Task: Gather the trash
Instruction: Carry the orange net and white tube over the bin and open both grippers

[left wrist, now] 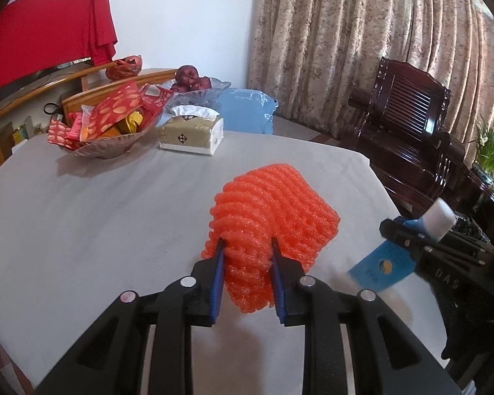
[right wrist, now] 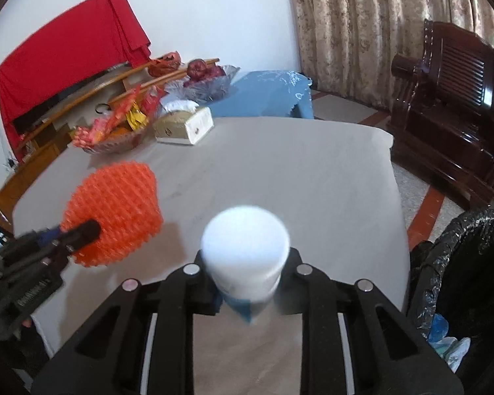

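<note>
Desk (left wrist: pixel 82 197) carried a grey cloth and served as reference for all positions. Beyond its far edge stood a dark wooden chair (left wrist: pixel 408 112) in front of patterned curtains (left wrist: pixel 345 33). Off the desk's near right corner, a bin lined with a black bag (right wrist: pixel 460 263) stood on the floor, with blue and white scraps inside. At the desk's far left lay a glass dish of red snack packets (left wrist: pixel 105 125), a tissue box (left wrist: pixel 191 131) just beside it, and a bowl of fruit (left wrist: pixel 194 82) behind. Orange foam net (left wrist: pixel 273 217) was over the desk's middle, pinched at its near end by the left tongs (left wrist: pixel 247 253), whose blue pads pressed into the foam. Right tongs (right wrist: pixel 247 263) gripped a white container with a blue label (right wrist: pixel 243 250) above the desk's near right part; contact of the pads was hidden behind the container in the right wrist view, though the left wrist view showed it clamped.
</note>
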